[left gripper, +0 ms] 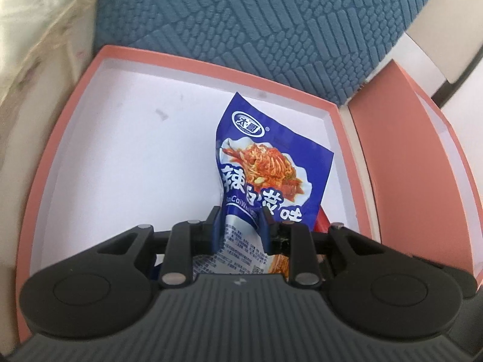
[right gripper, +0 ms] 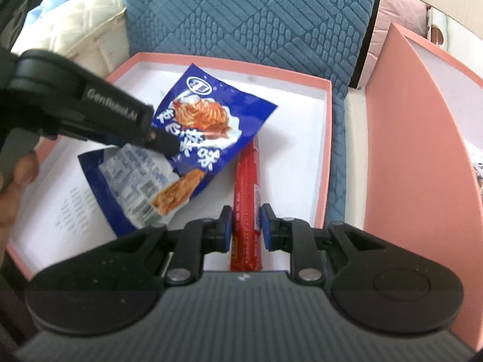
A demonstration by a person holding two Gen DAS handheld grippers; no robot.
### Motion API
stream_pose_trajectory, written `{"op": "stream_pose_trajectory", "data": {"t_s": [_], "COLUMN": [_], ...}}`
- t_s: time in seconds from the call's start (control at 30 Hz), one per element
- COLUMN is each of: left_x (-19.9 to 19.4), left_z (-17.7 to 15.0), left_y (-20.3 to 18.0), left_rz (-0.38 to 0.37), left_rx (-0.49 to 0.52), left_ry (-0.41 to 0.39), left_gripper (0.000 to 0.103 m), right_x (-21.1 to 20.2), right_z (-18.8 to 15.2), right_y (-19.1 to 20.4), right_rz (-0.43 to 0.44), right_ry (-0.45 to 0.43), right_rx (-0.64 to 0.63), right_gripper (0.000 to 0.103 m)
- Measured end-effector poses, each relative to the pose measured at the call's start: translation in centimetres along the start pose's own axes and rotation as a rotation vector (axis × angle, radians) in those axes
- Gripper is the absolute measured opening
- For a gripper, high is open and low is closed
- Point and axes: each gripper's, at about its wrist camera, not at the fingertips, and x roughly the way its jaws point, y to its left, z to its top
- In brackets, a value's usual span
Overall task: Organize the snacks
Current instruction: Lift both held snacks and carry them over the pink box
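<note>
Placing step, both snacks going into the shallow pink cardboard box with white inside (left gripper: 65,126), which fills the middle of both frames and sits against a blue quilted cushion (left gripper: 256,24) across the top. My left gripper (left gripper: 240,221) pinches the crumpled blue foil snack packet with a noodle picture (left gripper: 265,163) around its lower half, fingers pressed into the foil; in the left wrist view the packet rises from bottom centre toward the box's right half. From the right wrist view that same packet (right gripper: 211,120) hangs over the box floor in the centre-left, folded at the pinch, back panel with barcode drooping low; I can't tell if it touches the floor. My right gripper (right gripper: 246,223) straddles the long red sausage stick in plastic wrap (right gripper: 246,187), bottom centre of that frame; fingers sit just beside its sides with thin gaps showing, so I read them as not clamping, slightly parted, stick lying on the box floor near the right wall. The stick's tip peeks out red at lower right of the left wrist view (left gripper: 321,221). The pink lid panel (right gripper: 422,150) stands at the right edge. Next move, my judgement: lower the packet flat beside the stick without overlapping it, then spread the left fingers; right gripper needs to back out straight so it doesn't drag the stick.
</note>
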Motion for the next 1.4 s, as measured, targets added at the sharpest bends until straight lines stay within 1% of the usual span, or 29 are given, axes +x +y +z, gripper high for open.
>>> {"op": "stream_pose_trajectory", "data": {"t_s": [0.1, 0.13, 0.2, 0.27, 0.33, 0.37, 0.4, 0.5, 0.73, 0.8, 0.87, 0.9, 1.03, 1.13, 1.23, 1.4], "left_x": [-0.4, -0.3, -0.2, 0.0, 0.1, 0.1, 0.2, 0.4, 0.2, 0.1, 0.0, 0.0, -0.1, -0.2, -0.6, -2.5], "left_z": [-0.6, -0.6, -0.7, -0.6, -0.5, -0.5, -0.4, -0.3, -0.1, -0.1, 0.0, 0.0, 0.2, 0.2, 0.1, -0.4], "left_y": [-0.1, -0.2, -0.4, -0.5, -0.6, -0.6, -0.6, -0.5, -0.3, -0.2, 0.0, 0.1, 0.3, 0.2, 0.2, 0.2], "left_rz": [0.005, 0.008, 0.022, 0.028, 0.034, 0.034, 0.033, 0.033, 0.025, 0.026, 0.028, 0.029, 0.031, 0.039, 0.027, 0.003], "left_rx": [-0.023, -0.022, -0.012, -0.01, -0.009, -0.01, -0.012, -0.017, -0.029, -0.039, -0.05, -0.057, -0.076, -0.067, -0.062, -0.085], "left_ry": [-0.01, -0.011, -0.011, -0.013, -0.015, -0.017, -0.017, -0.017, -0.029, -0.036, -0.043, -0.046, -0.06, -0.061, -0.073, -0.118], "left_gripper": [0.03, 0.03, 0.03, 0.03, 0.03, 0.03, 0.03, 0.03, 0.03, 0.03, 0.03, 0.03, 0.03, 0.03, 0.03, 0.029], "right_x": [-0.1, 0.0, 0.1, 0.0, 0.1, 0.2, 0.4, 1.1, 2.9, 3.5, 3.7, 3.7, 3.7, 3.2, 2.1, -0.4], "right_z": [-0.2, -0.3, -0.4, -0.2, 0.1, 0.4, 0.6, 1.2, 1.7, 1.8, 1.9, 1.9, 2.1, 2.0, 2.1, 2.9], "right_y": [-0.6, -0.7, -0.7, -0.7, -1.0, -1.2, -1.3, -1.3, -1.2, -0.9, -0.4, -0.2, -0.5, -0.9, -1.3, -1.8], "right_rz": [0.037, 0.037, 0.002, -0.006, 0.012, 0.018, 0.017, -0.009, -0.031, -0.032, -0.044, -0.041, -0.034, -0.029, -0.022, -0.024], "right_ry": [0.03, 0.033, 0.023, 0.006, -0.012, -0.021, -0.03, -0.03, -0.01, 0.004, -0.002, -0.001, 0.009, 0.005, -0.01, -0.054], "right_rx": [0.062, 0.074, 0.072, 0.069, 0.088, 0.101, 0.11, 0.11, 0.118, 0.104, 0.067, 0.058, 0.091, 0.114, 0.122, 0.122], "right_gripper": [0.024, 0.024, 0.025, 0.026, 0.03, 0.035, 0.037, 0.037, 0.035, 0.032, 0.03, 0.025, 0.023, 0.023, 0.023, 0.023]}}
